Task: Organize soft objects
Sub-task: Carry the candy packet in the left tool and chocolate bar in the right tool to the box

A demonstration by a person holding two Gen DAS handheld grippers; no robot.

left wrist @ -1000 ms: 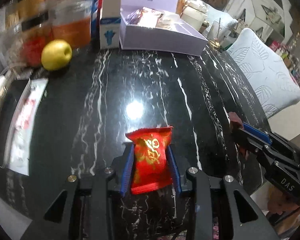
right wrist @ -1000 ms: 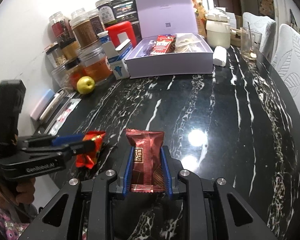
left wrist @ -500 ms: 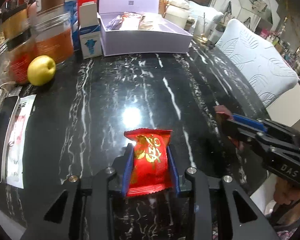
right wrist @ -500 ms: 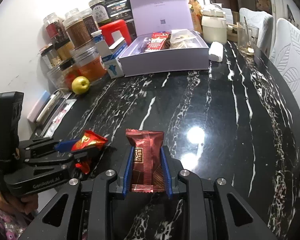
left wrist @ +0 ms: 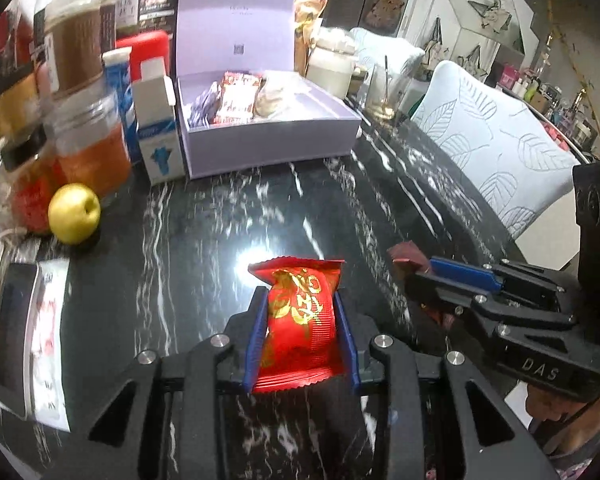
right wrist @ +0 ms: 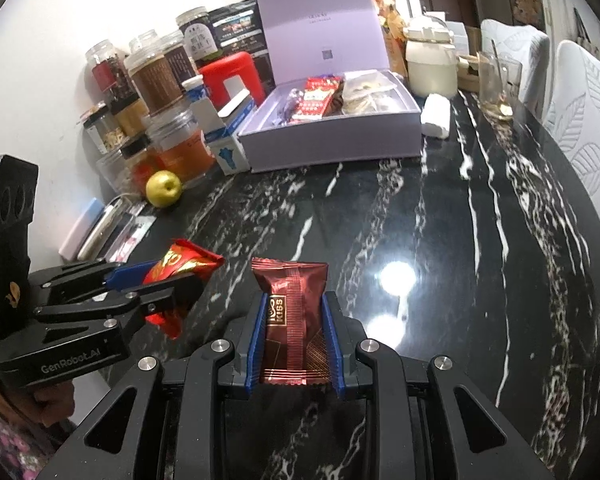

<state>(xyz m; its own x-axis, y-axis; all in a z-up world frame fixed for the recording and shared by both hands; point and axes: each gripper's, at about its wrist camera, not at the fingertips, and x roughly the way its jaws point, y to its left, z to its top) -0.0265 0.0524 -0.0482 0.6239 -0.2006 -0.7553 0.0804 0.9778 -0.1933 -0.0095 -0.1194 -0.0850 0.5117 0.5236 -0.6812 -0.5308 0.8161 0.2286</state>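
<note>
Our left hand-held gripper (left wrist: 300,320) grasps a red packet (left wrist: 300,328); our right hand-held gripper (right wrist: 294,320) grasps a brown packet (right wrist: 292,320).

red packet (left wrist: 300,328): lower sides covered by the left gripper's (left wrist: 300,340) blue pads; gold lettering too creased to read
brown packet (right wrist: 294,324): flanks hidden by the right gripper's (right wrist: 294,344) pads; in the left view only a dark corner shows
box (right wrist: 332,136): contents partly hidden by its front wall; wrappers too small to tell apart
jars (left wrist: 84,120): blurred, cut by the left edge; labels unreadable
flat things by the wall (left wrist: 16,340): cut off, print illegible
person's hand (right wrist: 48,400): mostly hidden under the gripper body
</note>
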